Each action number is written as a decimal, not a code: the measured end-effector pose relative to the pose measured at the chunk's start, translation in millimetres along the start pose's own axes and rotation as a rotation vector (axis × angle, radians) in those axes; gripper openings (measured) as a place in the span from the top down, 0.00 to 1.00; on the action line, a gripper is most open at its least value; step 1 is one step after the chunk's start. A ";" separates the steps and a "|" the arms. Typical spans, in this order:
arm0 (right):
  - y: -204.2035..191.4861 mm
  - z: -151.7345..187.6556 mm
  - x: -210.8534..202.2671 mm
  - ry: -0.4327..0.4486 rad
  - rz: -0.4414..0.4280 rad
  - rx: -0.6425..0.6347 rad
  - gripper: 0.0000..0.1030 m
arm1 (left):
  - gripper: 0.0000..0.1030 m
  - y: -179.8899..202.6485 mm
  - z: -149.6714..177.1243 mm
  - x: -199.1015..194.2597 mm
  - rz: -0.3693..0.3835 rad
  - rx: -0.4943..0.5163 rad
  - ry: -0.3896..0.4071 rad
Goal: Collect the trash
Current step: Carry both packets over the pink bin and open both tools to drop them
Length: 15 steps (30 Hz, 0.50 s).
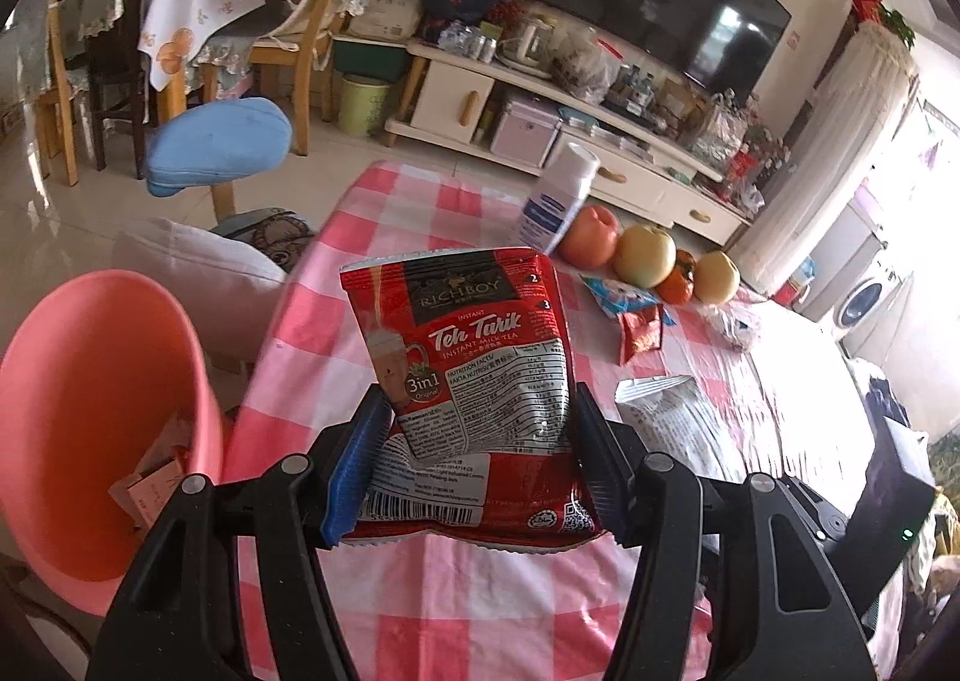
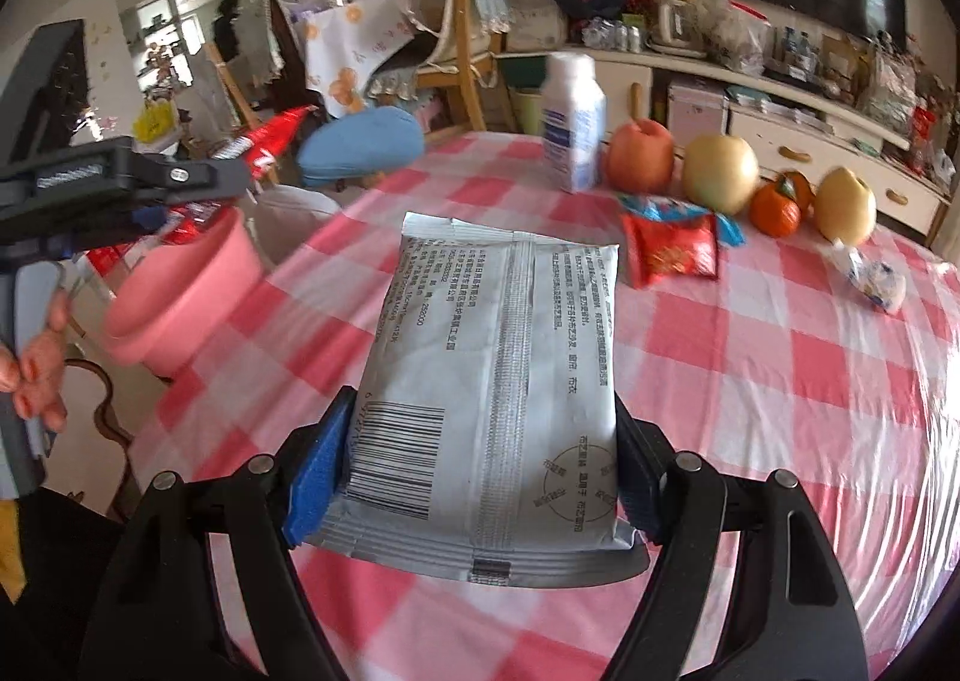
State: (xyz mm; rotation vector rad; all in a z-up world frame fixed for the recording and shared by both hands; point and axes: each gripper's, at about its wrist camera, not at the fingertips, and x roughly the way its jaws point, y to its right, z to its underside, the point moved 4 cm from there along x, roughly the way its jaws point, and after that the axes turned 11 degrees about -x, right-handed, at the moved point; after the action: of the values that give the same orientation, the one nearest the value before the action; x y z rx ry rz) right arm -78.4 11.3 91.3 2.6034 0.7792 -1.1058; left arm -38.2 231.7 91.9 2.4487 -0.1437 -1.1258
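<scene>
A pink-and-white checked tablecloth (image 1: 384,237) covers the table, with a TV cabinet (image 1: 606,141) and dining chairs behind. Beyond the table's left edge sits a pink bin (image 1: 90,411) (some paper scraps inside, possibly cardboard). The left gripper (image 1: 477,450) pinches a red milk-tea sachet (image 1: 474,381), held upright above the cloth. Right of it, the right gripper (image 2: 483,477) clamps a silver packet (image 2: 498,375), barcode side up. Farther right lie a small red wrapper (image 2: 672,252) and a row of fruit (image 2: 720,174) beside a white bottle (image 2: 573,120).
</scene>
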 end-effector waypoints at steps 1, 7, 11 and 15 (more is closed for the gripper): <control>-5.3 -3.6 -0.3 0.005 -0.006 -0.005 0.25 | 0.40 -3.2 -1.2 -1.9 -0.003 -0.005 0.005; -41.6 -30.2 0.3 0.036 -0.068 -0.028 0.25 | 0.40 -28.1 -10.8 -16.2 -0.006 -0.062 0.041; -70.1 -51.4 4.1 0.049 -0.101 -0.072 0.25 | 0.40 -53.8 -20.3 -30.6 -0.021 -0.121 0.083; -97.0 -69.9 11.0 0.059 -0.132 -0.121 0.25 | 0.40 -85.2 -30.2 -43.0 -0.054 -0.185 0.123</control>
State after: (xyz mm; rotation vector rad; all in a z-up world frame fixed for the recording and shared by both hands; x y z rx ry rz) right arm -82.4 123.6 133.6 2.5250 1.0115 -0.9857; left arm -51.7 330.4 102.5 2.3603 0.0622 -0.9608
